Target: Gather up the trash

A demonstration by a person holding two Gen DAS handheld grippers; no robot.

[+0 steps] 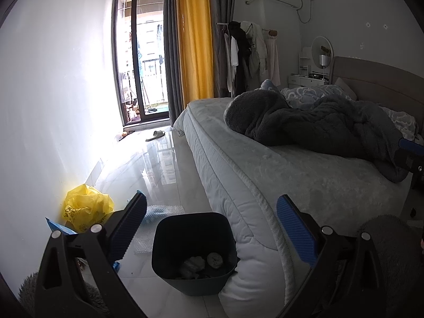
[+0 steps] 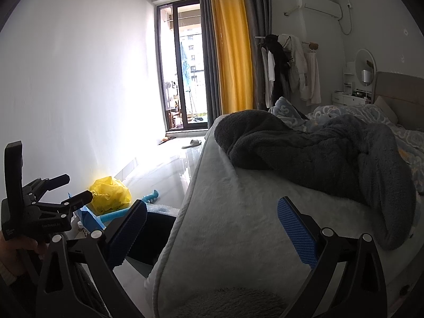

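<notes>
Below the wide-open, empty left claw [image 1: 210, 228], the trash bin [image 1: 194, 249] could be tipped if clipped; right claw [image 2: 212, 229] likewise gapes empty.

crumpled trash [image 1: 197, 263] inside dark bin [image 1: 194, 251]

The left wrist view looks low along the floor beside the bed [image 1: 265, 175], close above the bin [image 1: 194, 249]; the right wrist view sits higher over the mattress; both face the balcony door [image 2: 182, 79].
</notes>
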